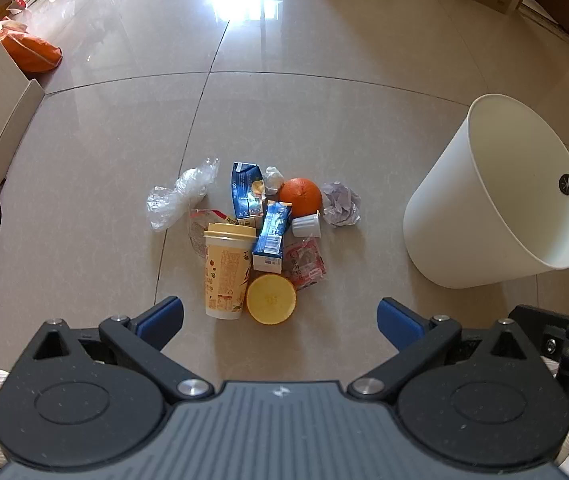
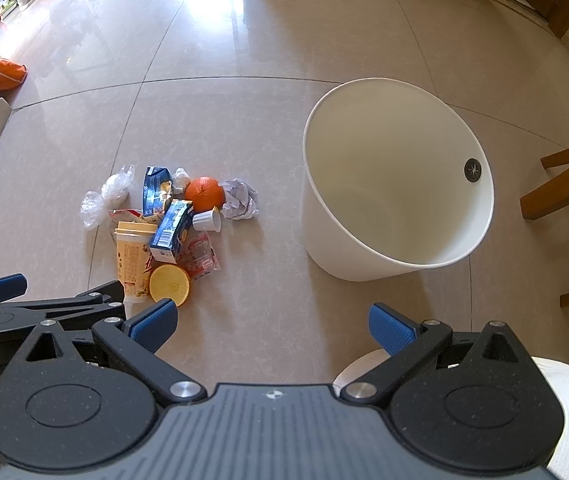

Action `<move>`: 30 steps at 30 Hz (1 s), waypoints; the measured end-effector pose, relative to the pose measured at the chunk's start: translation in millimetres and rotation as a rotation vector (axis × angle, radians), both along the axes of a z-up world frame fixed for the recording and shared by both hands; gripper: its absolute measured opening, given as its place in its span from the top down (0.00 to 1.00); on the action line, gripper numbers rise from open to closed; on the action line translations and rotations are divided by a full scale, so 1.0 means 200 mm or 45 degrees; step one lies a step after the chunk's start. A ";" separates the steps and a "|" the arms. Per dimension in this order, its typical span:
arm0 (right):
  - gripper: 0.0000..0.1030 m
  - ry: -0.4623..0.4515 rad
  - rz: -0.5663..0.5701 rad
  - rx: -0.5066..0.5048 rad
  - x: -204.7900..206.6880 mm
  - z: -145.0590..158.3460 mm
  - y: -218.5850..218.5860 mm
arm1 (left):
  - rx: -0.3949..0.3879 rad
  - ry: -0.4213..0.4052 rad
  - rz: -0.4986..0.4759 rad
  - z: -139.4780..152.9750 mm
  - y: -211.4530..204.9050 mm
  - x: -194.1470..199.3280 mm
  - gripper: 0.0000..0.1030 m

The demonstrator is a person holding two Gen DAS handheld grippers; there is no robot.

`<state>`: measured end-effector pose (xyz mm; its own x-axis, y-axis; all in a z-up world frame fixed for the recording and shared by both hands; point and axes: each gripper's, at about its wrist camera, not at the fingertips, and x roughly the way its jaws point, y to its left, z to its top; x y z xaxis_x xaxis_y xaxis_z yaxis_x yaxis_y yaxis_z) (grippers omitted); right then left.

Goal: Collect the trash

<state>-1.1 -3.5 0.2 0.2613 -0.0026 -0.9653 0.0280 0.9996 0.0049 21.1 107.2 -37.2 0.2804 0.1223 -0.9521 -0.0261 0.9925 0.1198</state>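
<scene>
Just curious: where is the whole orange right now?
The whole orange lies on the floor in the trash pile, between a blue carton and crumpled paper.

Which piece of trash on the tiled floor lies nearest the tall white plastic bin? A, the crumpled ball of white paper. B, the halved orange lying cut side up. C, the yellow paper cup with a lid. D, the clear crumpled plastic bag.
A: the crumpled ball of white paper sits at the edge of the pile on the side facing the tall white plastic bin, while the other three lie farther off.
</scene>
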 end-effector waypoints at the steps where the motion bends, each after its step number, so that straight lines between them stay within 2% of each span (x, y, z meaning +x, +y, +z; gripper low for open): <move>1: 0.00 0.000 0.000 -0.001 0.00 0.00 0.00 | -0.001 0.002 0.000 0.00 0.00 0.00 0.01; 30: 0.00 0.003 -0.005 0.005 0.00 -0.01 0.00 | 0.012 0.006 -0.002 -0.02 0.00 0.00 0.01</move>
<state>-1.5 -2.6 -2.7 0.2589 0.0000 -0.9659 0.0322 0.9994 0.0086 21.0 106.3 -40.3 0.2758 0.1308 -0.9523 -0.0238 0.9913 0.1293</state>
